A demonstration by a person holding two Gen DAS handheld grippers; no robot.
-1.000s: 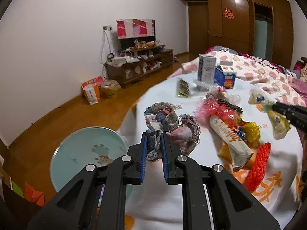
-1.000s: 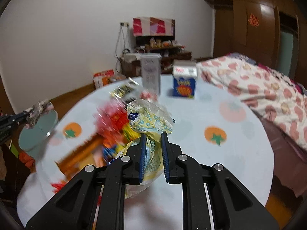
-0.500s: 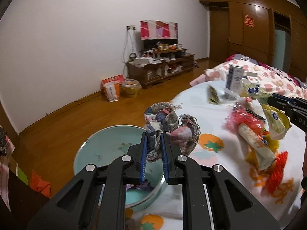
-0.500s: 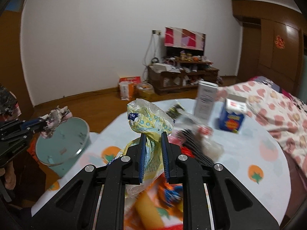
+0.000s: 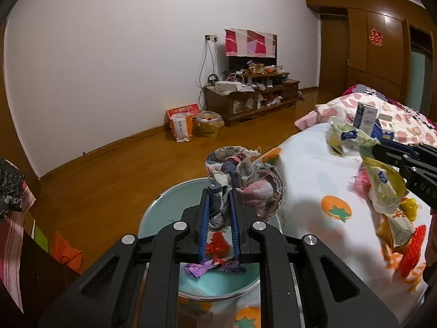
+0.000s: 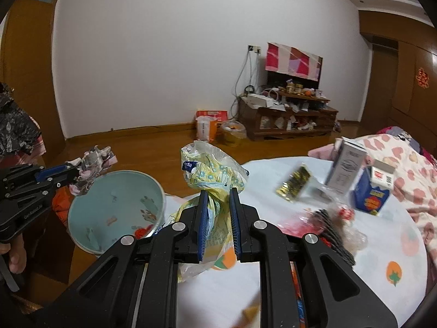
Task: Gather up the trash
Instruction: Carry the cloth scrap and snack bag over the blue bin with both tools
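Observation:
My left gripper (image 5: 220, 194) is shut on a wad of patchwork cloth scraps (image 5: 245, 175), which hangs over the light blue trash bin (image 5: 153, 213); red and purple scraps lie inside the bin. From the right wrist view the same left gripper (image 6: 77, 173) holds that cloth wad (image 6: 94, 161) above the bin's (image 6: 82, 235) far left rim. My right gripper (image 6: 217, 194) is shut on a crumpled yellow-green plastic bag (image 6: 210, 169), held over the table's edge just right of the bin. In the left wrist view that bag (image 5: 352, 136) and the right gripper (image 5: 372, 147) come in from the right.
The round table (image 6: 273, 175) has a white cloth with orange fruit prints and carries a grey carton (image 6: 347, 166), a blue carton (image 6: 371, 194), a gold wrapper (image 6: 296, 181) and several wrappers (image 5: 404, 248). A bed (image 6: 404, 164) is at right, a TV cabinet (image 5: 251, 98) by the far wall.
Both grippers swung left. The cloth wad went from over the table to over the bin. The bag moved from mid-table to the table's edge beside the bin.

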